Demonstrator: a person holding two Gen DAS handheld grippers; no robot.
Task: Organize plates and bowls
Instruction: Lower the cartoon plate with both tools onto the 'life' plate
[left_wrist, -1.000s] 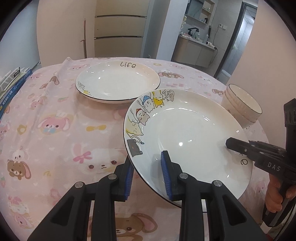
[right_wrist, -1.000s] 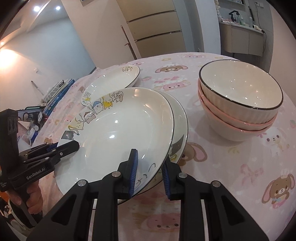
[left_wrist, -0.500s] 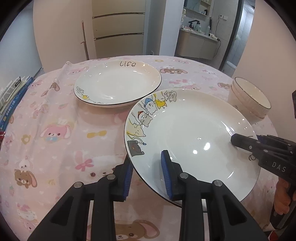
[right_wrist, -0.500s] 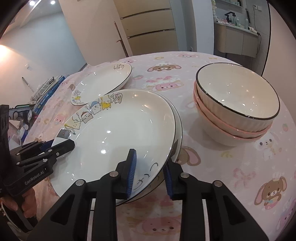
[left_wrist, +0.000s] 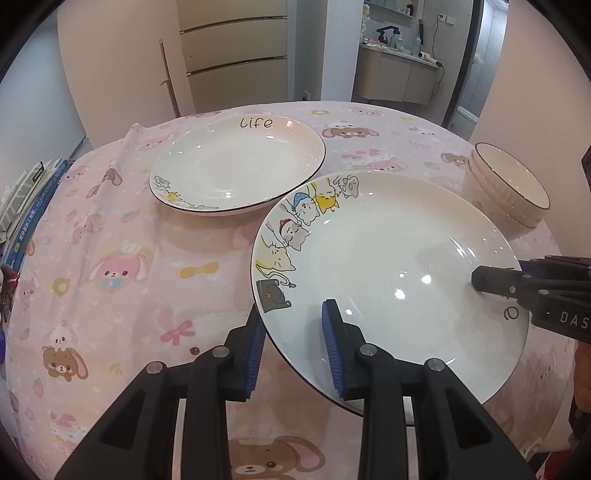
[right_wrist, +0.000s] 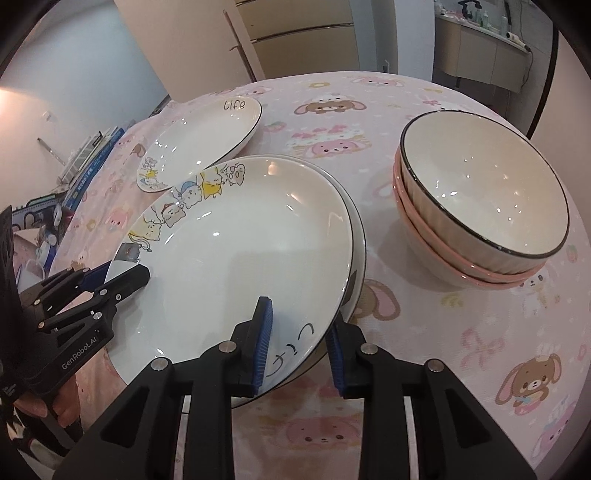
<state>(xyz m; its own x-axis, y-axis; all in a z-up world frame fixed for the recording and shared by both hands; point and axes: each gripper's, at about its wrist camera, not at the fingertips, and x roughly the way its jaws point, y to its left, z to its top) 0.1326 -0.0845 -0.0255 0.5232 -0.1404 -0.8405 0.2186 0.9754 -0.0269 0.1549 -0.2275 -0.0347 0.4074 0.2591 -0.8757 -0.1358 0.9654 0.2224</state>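
Observation:
A white cartoon-cat plate (left_wrist: 388, 266) (right_wrist: 240, 258) is held between both grippers, tilted, over a second plate (right_wrist: 356, 236) lying on the table. My left gripper (left_wrist: 291, 343) is shut on its near rim; it also shows at the left of the right wrist view (right_wrist: 122, 277). My right gripper (right_wrist: 299, 343) is shut on the opposite rim; it also shows at the right of the left wrist view (left_wrist: 495, 280). A third plate marked "Life" (left_wrist: 240, 166) (right_wrist: 199, 140) lies further back. Stacked bowls (right_wrist: 480, 199) (left_wrist: 506, 188) stand to the right.
The round table wears a pink cartoon tablecloth (left_wrist: 110, 258). Books (left_wrist: 26, 206) are stacked beyond its left edge. Cabinets and a counter stand behind the table.
Both grippers have carried the cat plate a little towards the table's middle and lower over the plate beneath. The grip has not changed.

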